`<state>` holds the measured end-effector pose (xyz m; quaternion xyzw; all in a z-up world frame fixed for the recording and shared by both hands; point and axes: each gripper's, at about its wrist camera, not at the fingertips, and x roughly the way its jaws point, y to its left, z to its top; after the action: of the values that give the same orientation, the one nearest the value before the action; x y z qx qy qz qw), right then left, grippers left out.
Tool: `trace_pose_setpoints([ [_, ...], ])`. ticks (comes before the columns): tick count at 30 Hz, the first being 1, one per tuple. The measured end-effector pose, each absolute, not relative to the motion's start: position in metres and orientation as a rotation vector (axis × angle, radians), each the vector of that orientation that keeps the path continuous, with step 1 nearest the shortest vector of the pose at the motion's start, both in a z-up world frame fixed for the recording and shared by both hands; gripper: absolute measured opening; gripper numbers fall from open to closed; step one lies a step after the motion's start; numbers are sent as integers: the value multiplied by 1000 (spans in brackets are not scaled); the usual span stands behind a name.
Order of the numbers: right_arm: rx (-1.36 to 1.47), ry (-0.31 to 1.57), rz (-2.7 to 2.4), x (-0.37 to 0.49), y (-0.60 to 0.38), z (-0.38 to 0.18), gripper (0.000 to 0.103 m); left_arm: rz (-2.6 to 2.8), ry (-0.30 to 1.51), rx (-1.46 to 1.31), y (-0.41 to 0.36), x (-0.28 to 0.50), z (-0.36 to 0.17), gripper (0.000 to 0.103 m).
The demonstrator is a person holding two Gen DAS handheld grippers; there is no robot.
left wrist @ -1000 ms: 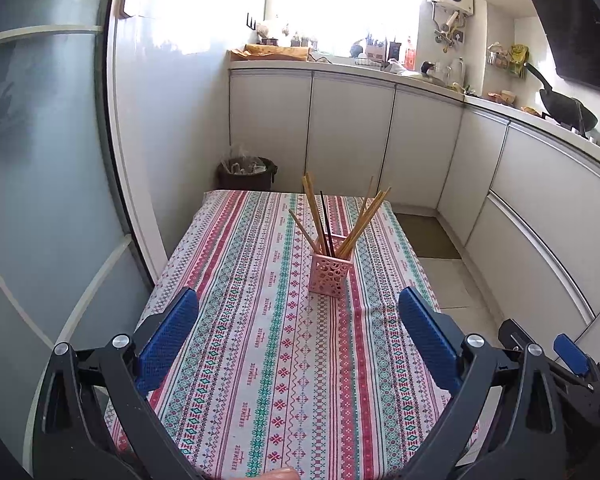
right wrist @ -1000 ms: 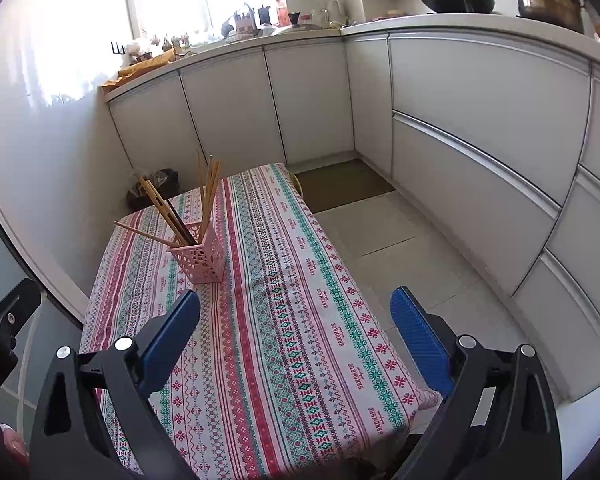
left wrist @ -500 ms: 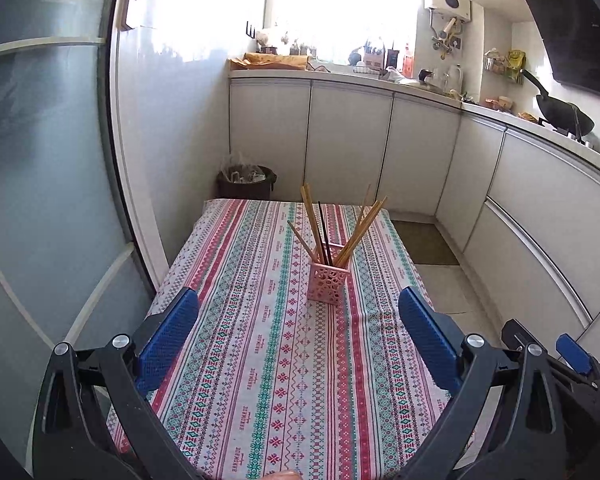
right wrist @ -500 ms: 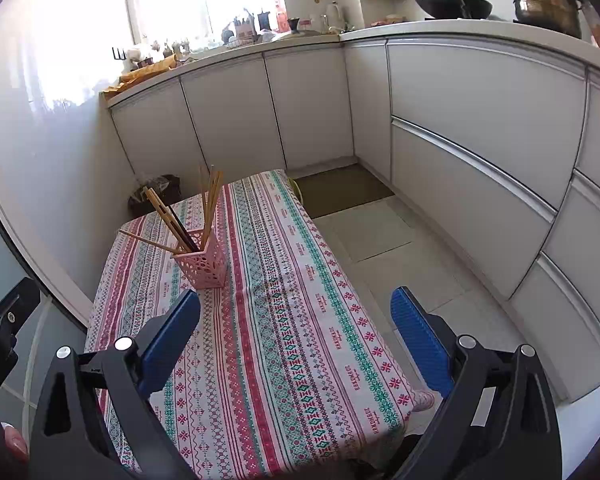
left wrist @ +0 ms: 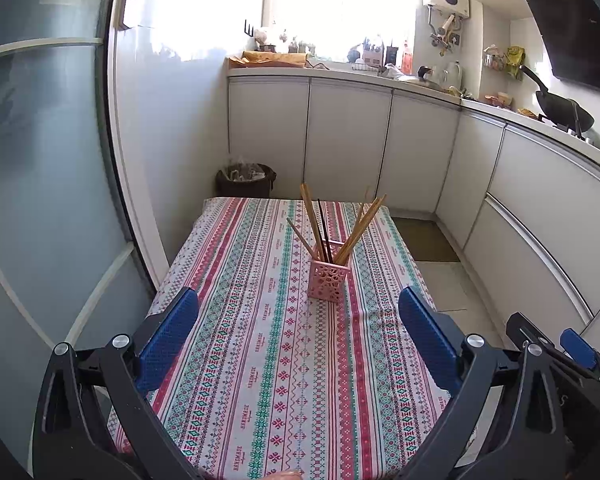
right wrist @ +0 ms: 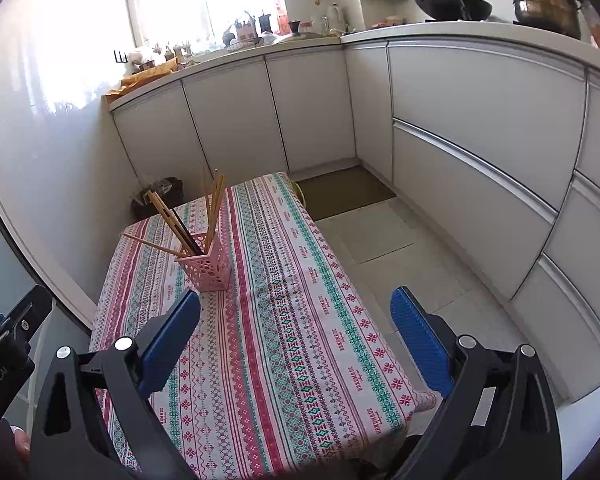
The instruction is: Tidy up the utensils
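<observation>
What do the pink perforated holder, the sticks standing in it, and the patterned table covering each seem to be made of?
Pink perforated square holder: likely moulded plastic, matte, with even cut-out holes. Tan chopsticks: probably wood or bamboo, judging by the pale, dull colour; the dark pair could be lacquered or plastic. Striped red-and-green tablecloth: seemingly woven or printed fabric, draping softly over the edge.

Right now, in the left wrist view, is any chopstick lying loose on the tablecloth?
No, every chopstick stands in the pink holder; the tablecloth around it is bare.

table [left wrist: 236, 344]: striped patterned cloth | on it: pink holder [left wrist: 327, 281] upright
</observation>
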<state>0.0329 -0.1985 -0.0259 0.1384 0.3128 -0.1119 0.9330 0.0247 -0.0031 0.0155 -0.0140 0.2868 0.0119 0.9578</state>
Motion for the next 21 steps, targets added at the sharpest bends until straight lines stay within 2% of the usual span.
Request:
trace_pose_setpoints([
  [21, 292, 651, -227, 33, -198, -27, 93, 28, 586, -29, -1, 27, 13, 96],
])
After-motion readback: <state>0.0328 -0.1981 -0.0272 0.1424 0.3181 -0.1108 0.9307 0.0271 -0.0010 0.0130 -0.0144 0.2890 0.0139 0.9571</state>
